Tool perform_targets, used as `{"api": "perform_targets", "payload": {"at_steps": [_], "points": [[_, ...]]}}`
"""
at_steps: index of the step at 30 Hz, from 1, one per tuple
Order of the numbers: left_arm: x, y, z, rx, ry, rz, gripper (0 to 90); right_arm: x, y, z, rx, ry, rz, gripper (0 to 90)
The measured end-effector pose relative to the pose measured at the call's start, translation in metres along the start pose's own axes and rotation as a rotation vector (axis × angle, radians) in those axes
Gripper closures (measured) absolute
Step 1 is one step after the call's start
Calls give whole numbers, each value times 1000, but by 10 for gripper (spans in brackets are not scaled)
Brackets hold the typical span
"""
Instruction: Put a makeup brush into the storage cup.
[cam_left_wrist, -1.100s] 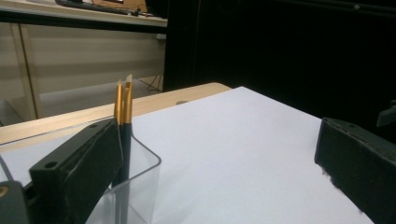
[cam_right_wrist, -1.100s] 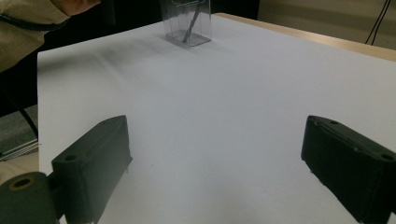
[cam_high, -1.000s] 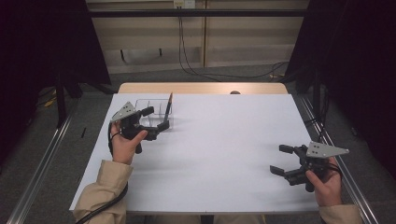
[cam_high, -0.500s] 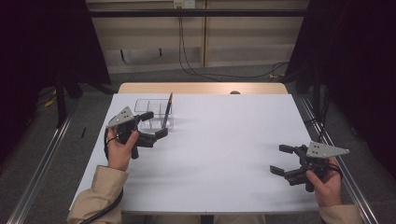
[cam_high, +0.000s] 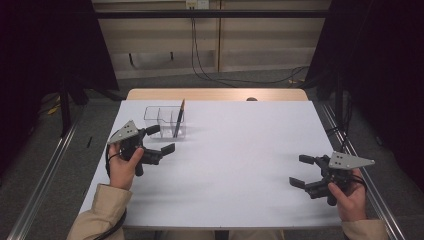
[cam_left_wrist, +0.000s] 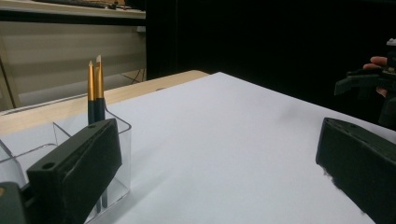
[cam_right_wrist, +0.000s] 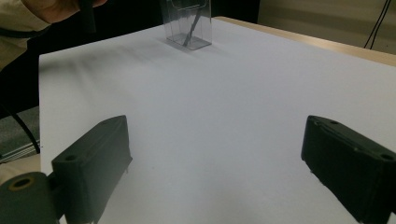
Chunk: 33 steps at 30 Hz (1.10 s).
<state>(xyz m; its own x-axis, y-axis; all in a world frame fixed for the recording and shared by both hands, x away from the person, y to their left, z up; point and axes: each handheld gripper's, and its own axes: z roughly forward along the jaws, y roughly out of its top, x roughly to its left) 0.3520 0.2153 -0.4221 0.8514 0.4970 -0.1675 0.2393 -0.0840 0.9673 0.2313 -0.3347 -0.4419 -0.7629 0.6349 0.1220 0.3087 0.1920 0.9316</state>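
My left gripper (cam_high: 161, 139) has its jaws spread wide and nothing between them; in the left gripper view the two black jaws stand far apart with bare white surface in the gap. It sits just beside the clear plastic organizer (cam_high: 164, 121), on its near side, not touching it as far as I can tell from above. In that organizer's rightmost compartment stands a pencil (cam_high: 178, 118), dark-bodied with a gold band, leaning slightly and poking up above the rim. In the left gripper view the pencil (cam_left_wrist: 95, 93) shows doubled through the clear wall, so I can't say if there is one or two.

My right gripper (cam_high: 303, 171) is also released, jaws wide and gripping nothing, hovering low at the table's right near edge, well apart from the organizer. Its own view looks across the sheet to the organizer (cam_right_wrist: 187, 22) far off.

The table (cam_high: 240, 150) is covered in plain white, with a strip of light wood at its far edge. Beyond it are a pale wall panel, hanging black cables (cam_high: 200, 55), a grey floor and dark curtains on both sides.
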Motion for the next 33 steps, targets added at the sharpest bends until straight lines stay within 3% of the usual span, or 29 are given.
{"api": "perform_targets", "payload": {"at_steps": [33], "points": [[-12, -12, -30, -1, 19, 11, 1, -1, 1, -3, -21, -5, 2, 81]]}}
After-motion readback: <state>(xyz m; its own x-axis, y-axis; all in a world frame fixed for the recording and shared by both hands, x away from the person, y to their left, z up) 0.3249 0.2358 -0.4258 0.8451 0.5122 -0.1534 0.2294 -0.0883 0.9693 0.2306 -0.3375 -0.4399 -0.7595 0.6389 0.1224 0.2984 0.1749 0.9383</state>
